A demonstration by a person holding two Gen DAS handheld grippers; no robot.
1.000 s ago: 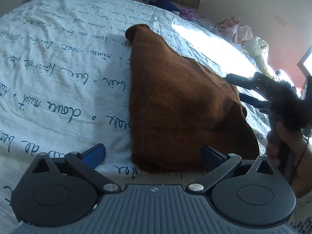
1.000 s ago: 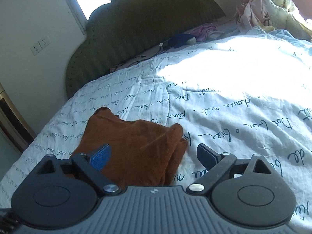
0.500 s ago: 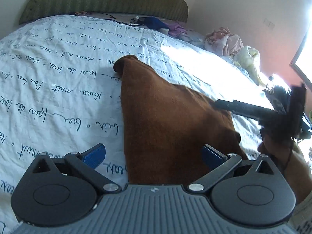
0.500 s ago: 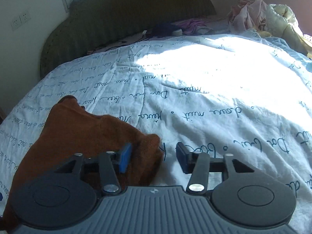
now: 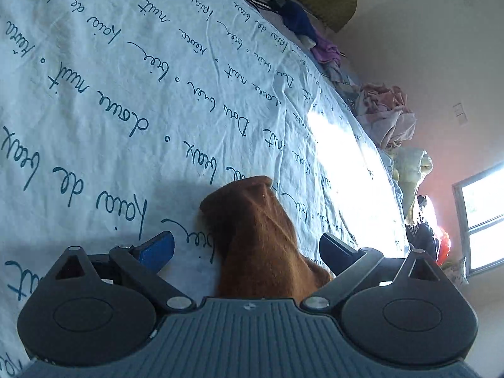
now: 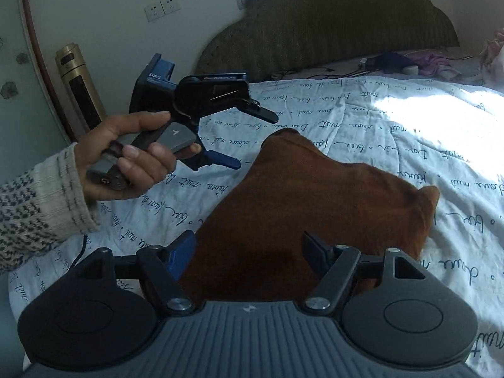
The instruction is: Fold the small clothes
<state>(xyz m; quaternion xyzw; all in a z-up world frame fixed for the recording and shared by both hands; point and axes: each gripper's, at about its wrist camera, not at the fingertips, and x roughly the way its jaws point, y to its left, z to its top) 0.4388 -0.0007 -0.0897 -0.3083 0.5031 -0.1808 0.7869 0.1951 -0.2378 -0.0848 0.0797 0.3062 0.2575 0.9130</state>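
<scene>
The bed (image 6: 393,119) with its lettered sheet fills both views. The brown garment (image 6: 315,208) lies flat on it, its near edge under the right gripper (image 6: 249,252), its narrow end between the left gripper (image 5: 247,249) fingers. The left jaws are closing but wide, pads off the cloth; the right stand fairly wide, gripping nothing. Risks, as I judge them: pinching sheet along with cloth, or catching one layer and skewing the fold.
</scene>
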